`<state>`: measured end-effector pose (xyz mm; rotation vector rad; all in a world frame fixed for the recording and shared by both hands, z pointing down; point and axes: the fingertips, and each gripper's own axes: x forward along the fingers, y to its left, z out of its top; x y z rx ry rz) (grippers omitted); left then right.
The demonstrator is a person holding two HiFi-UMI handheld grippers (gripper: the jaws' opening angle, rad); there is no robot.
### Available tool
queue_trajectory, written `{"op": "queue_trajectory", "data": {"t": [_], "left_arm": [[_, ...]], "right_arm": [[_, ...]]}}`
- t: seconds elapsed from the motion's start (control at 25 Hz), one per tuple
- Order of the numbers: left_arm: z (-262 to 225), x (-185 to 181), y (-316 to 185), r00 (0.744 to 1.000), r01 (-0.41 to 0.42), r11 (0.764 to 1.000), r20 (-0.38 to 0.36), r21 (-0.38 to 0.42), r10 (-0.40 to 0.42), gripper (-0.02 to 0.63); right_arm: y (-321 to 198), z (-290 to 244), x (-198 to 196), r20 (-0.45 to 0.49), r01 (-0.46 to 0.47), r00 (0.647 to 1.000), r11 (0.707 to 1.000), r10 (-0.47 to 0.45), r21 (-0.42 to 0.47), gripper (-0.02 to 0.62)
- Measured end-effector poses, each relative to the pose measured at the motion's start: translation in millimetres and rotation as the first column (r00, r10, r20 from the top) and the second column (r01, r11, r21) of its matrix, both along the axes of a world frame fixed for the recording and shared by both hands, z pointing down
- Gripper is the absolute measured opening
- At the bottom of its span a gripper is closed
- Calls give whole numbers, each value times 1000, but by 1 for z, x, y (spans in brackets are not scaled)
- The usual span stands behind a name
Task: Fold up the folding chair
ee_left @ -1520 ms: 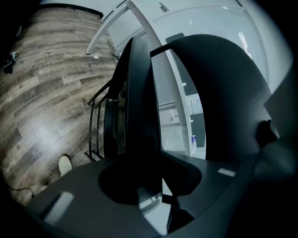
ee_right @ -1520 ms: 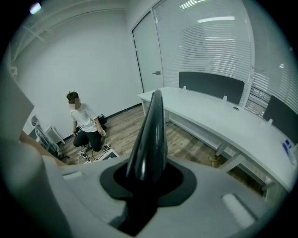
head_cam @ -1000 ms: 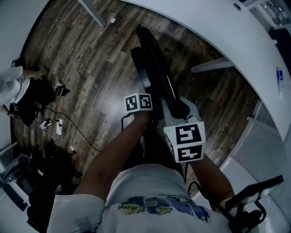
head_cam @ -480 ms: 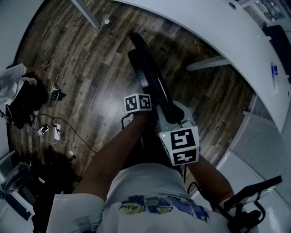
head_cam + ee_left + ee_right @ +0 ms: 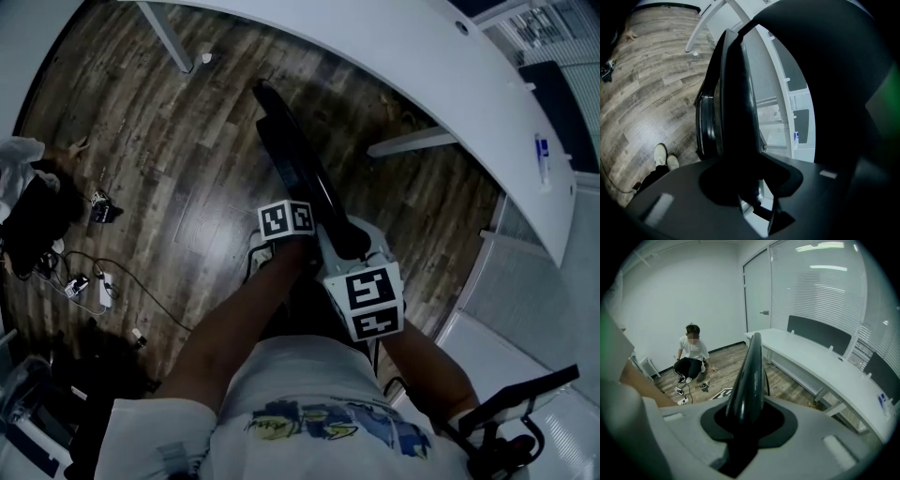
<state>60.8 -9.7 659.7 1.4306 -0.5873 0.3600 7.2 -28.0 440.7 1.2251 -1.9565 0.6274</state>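
folding chair (image 5: pixel 298 167) over wood floor (image 5: pixel 159 159), left tool (image 5: pixel 740 173) pinching it, right tool (image 5: pixel 746 420) pinching it, just tightening

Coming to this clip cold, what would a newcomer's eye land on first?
The black folding chair stands out, a thin edge-on slab mid-frame in the head view, with the left tool and right tool both clamped on its near end. Beyond it a long curved white desk sweeps over the wood-plank floor; the right gripper view shows a person in white seated on that floor.
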Motion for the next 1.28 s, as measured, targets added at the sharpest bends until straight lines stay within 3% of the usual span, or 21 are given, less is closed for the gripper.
{"op": "queue_trajectory", "data": {"t": [0.28,0.8,1.04,1.28], "left_arm": [[-11,-20,-10,999,-5,1000,36,-6,5,133],[-25,-64,-48,978,194,981,78,-7,-192,133],[-18,-65,-76,940,323,946,121,-7,-320,132],[-21,-44,-117,869,474,880,155,8,-469,132]], "right_arm": [[-16,-11,-9,14,-4,1000,1000,4,-16,75],[-45,-28,-47,67,192,979,981,-191,-4,75],[-71,-22,-41,107,320,942,947,-318,-2,75],[-107,-25,-11,146,458,878,889,-455,17,77]]}}
